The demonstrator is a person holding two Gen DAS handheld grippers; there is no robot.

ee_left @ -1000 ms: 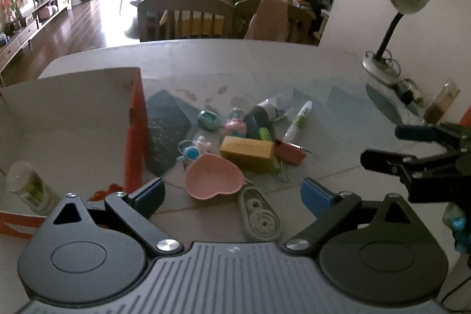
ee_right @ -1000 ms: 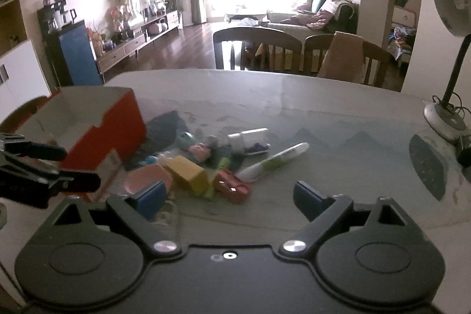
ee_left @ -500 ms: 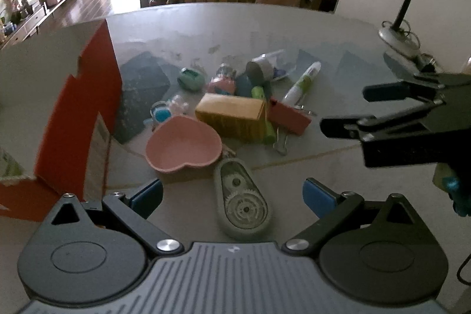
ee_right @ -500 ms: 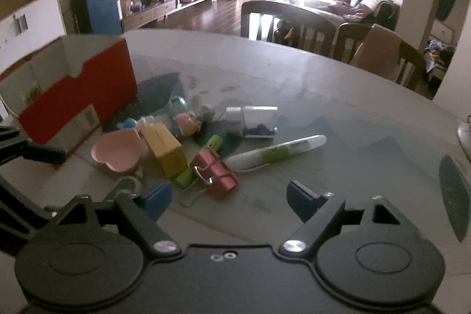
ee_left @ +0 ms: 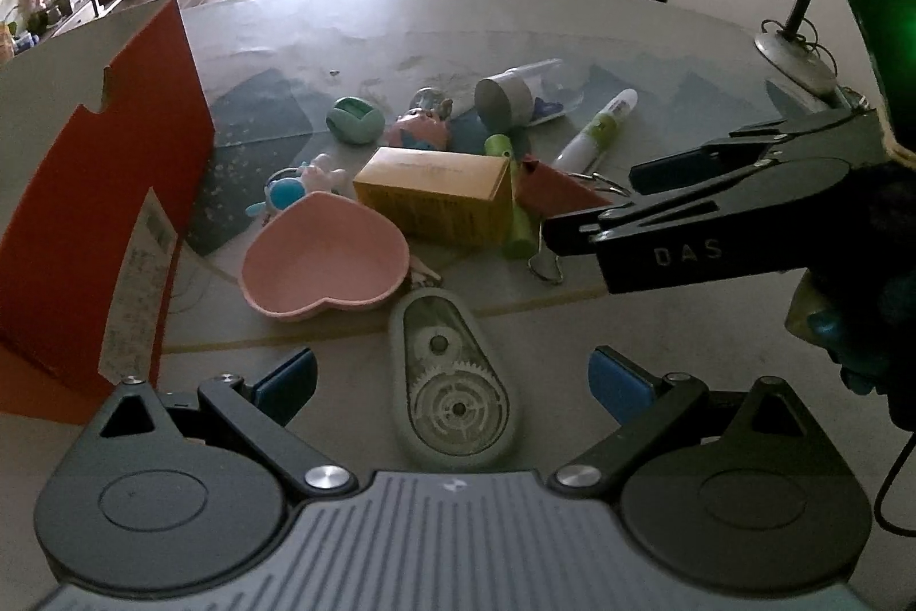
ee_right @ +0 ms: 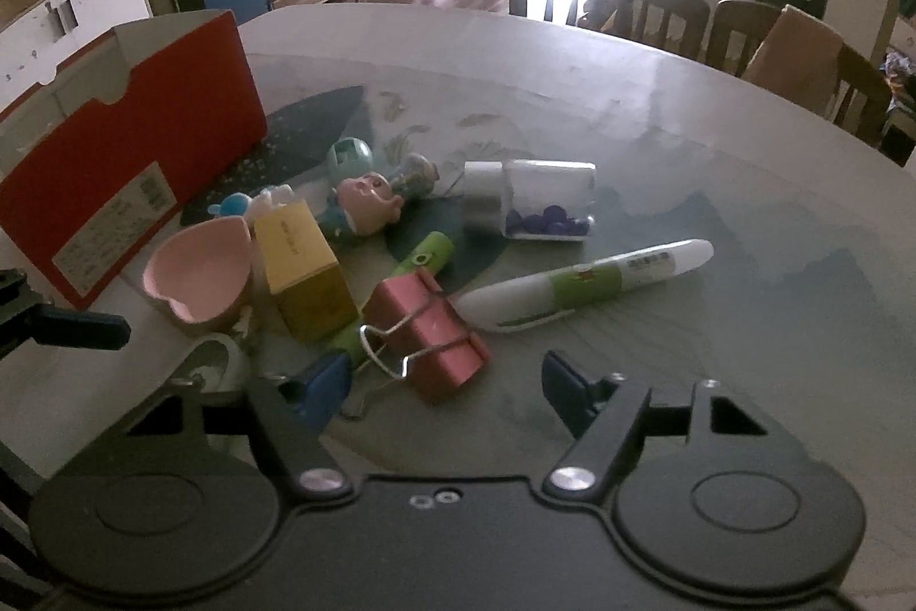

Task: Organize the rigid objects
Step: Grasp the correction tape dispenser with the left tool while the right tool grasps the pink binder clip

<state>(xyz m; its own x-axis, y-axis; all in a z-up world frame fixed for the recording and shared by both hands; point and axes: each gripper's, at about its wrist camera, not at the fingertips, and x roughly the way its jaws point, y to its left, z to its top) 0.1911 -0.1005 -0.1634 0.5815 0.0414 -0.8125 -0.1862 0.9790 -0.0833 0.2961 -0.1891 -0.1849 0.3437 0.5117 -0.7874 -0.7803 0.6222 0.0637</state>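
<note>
- Two grippers, both spread wide and holding nothing: your left gripper [ee_left: 452,376] straddles the grey teardrop-shaped correction-tape dispenser [ee_left: 452,382], likely lined up to grasp it.
- Your right gripper [ee_right: 443,382] hovers over the pink metal binder clip [ee_right: 426,324], its fingers either side.
- Both targets lie on the table beside the loose pile; the red cardboard box [ee_left: 103,210] stands open just left, seemingly their destination.

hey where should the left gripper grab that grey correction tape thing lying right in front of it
Probably across the narrow end of the correction tape dispenser, coming straight down. It lies flat on the table, between the open fingers of the left gripper, so only its side edges offer grip.
</note>
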